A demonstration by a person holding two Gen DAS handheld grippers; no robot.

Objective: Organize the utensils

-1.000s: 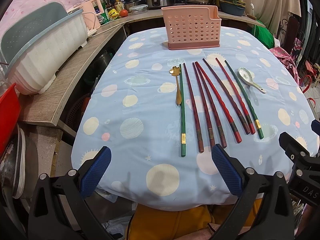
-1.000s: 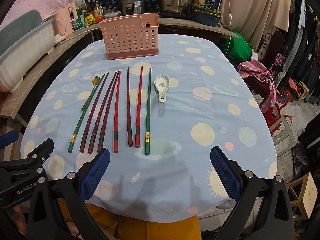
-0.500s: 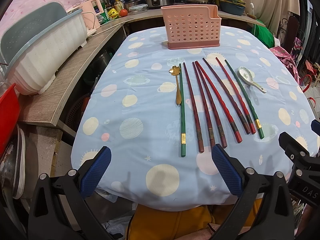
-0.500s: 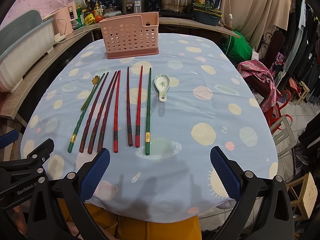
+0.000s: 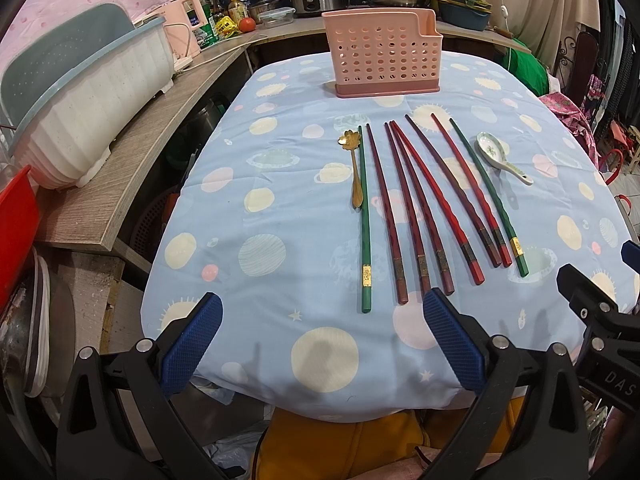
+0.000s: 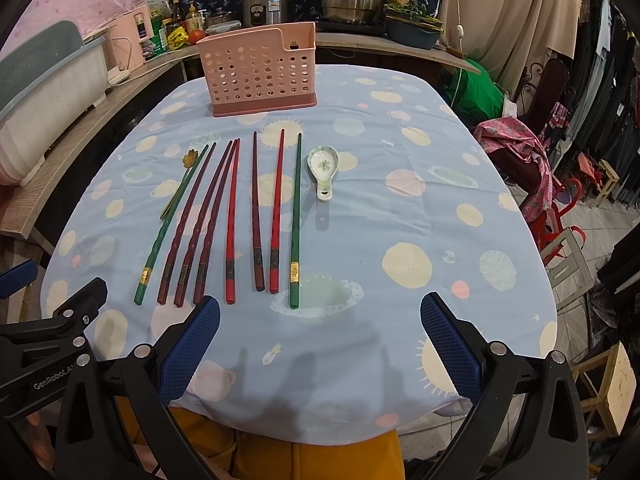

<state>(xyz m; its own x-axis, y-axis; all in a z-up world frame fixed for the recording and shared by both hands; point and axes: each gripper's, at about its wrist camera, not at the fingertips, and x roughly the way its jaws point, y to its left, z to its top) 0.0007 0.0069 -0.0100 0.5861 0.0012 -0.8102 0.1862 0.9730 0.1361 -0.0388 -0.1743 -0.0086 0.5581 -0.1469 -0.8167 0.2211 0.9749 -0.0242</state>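
Several red, maroon and green chopsticks [image 5: 416, 208] [image 6: 232, 220] lie side by side on the blue patterned tablecloth [image 5: 280, 208]. A small gold spoon [image 5: 354, 172] [image 6: 182, 178] lies at their left, touching a green chopstick. A white ceramic spoon [image 5: 498, 156] [image 6: 323, 168] lies at their right. A pink perforated utensil holder [image 5: 382, 60] [image 6: 260, 74] stands upright at the table's far side. My left gripper [image 5: 322, 344] and right gripper [image 6: 320, 344] are both open and empty, above the table's near edge.
A white dish rack [image 5: 84, 96] sits on a wooden counter [image 5: 132, 172] to the left. Pots and a rice cooker [image 6: 268, 8] stand behind the holder. Chairs and a stool [image 6: 608, 392] stand right of the table.
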